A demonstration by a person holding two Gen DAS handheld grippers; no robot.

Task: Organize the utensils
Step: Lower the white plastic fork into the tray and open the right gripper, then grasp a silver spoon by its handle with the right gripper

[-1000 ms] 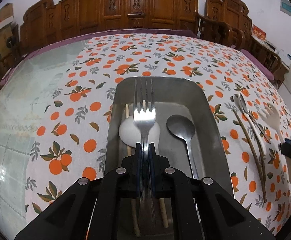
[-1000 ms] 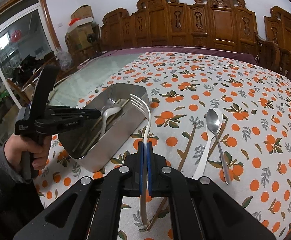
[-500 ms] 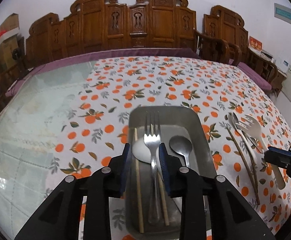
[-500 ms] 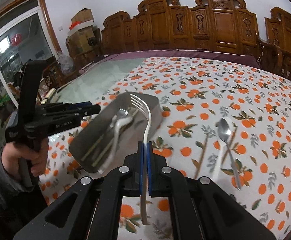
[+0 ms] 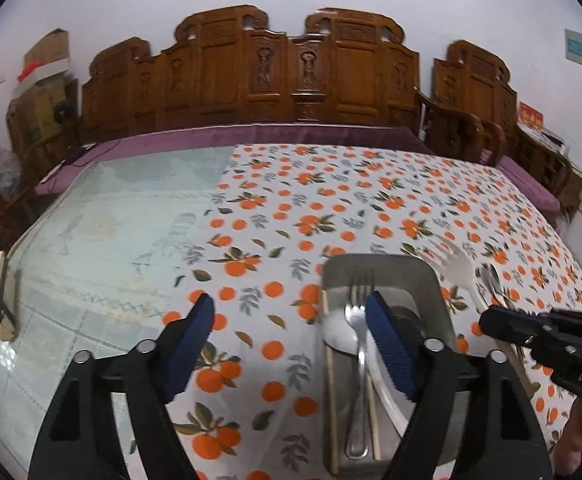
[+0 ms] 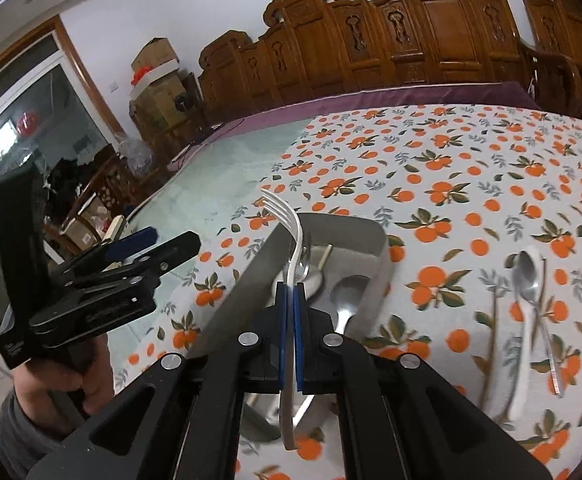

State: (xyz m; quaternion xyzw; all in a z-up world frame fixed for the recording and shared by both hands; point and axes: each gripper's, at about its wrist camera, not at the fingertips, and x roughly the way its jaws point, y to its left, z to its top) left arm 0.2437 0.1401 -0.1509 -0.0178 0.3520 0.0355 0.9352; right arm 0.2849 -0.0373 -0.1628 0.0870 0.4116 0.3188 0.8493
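Observation:
A steel tray [image 5: 431,280] [image 6: 243,292] sits on the orange-print cloth. In it lie a metal fork [image 5: 357,320], wooden chopsticks [image 5: 331,392], a white spoon [image 5: 337,332] and a metal spoon [image 6: 349,288]. My left gripper [image 5: 291,334] is open and empty, raised above the tray's left side; it also shows in the right wrist view [image 6: 159,242]. My right gripper [image 6: 290,300] is shut on a white plastic fork [image 6: 287,220], held over the tray; it also shows in the left wrist view [image 5: 503,322].
On the cloth right of the tray lie a metal spoon [image 6: 531,276], a white spoon [image 6: 525,360] and chopsticks [image 6: 491,344]. Bare glass tabletop [image 5: 111,240] lies to the left. Carved wooden chairs [image 5: 291,76] stand behind the table.
My left gripper opened, released the metal fork into the tray, then rose and shifted left. My right gripper carried the white fork leftward over the tray.

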